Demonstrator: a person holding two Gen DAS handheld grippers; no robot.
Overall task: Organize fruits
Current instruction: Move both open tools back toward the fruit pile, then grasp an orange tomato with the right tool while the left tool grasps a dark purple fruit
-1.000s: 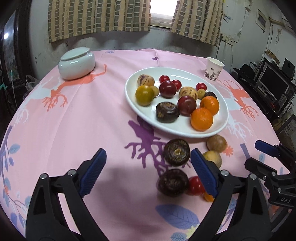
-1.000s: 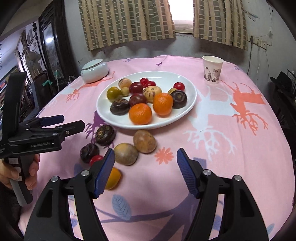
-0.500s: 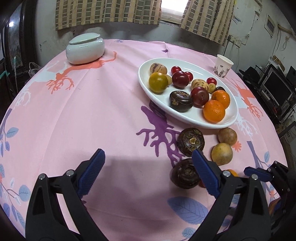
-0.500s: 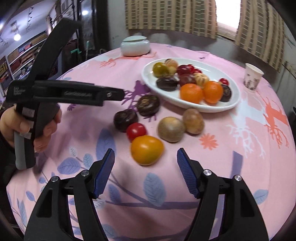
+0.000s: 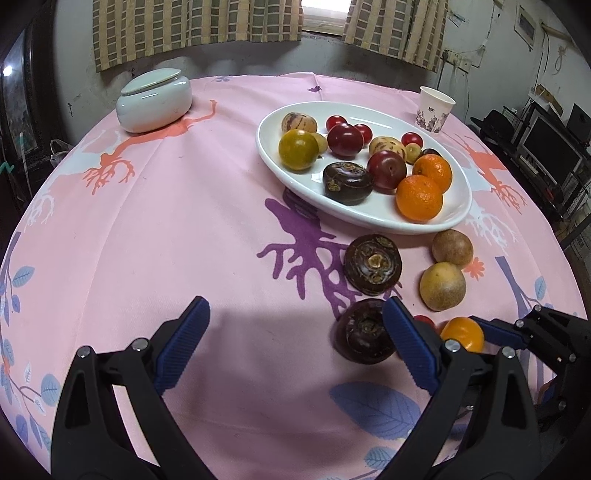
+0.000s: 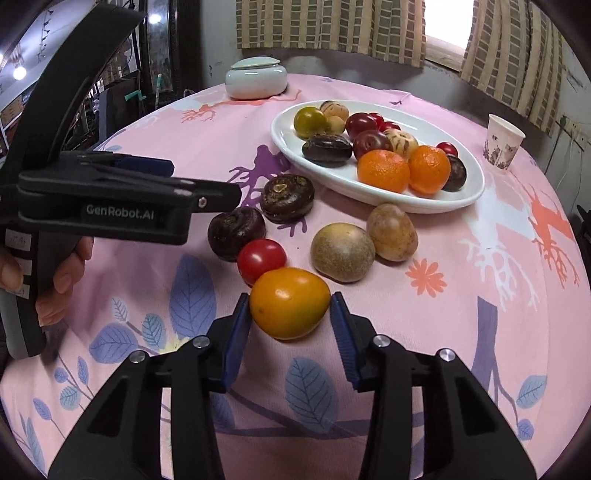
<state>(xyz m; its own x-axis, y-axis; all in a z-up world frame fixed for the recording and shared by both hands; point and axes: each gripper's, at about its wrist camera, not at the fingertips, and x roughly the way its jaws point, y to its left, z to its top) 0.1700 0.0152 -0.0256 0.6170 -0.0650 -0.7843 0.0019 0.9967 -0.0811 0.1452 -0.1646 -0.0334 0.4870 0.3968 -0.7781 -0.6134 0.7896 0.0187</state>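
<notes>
The orange tomato [image 6: 289, 302] is flanked by the right gripper [image 6: 290, 314], whose jaws have just been closing; the blue pads [image 6: 236, 332] are pressed against its sides on the pink tablecloth [image 6: 480, 332], just beside a red cherry tomato [image 6: 261, 258]. The left gripper [image 5: 295, 332] is held spread wide above bare cloth, beside a dark mangosteen [image 5: 364, 334].

Dim room, blown-out window [image 5: 325, 14] glare (top), heavy fisheye warp w/ dark corners, sharp center.
</notes>
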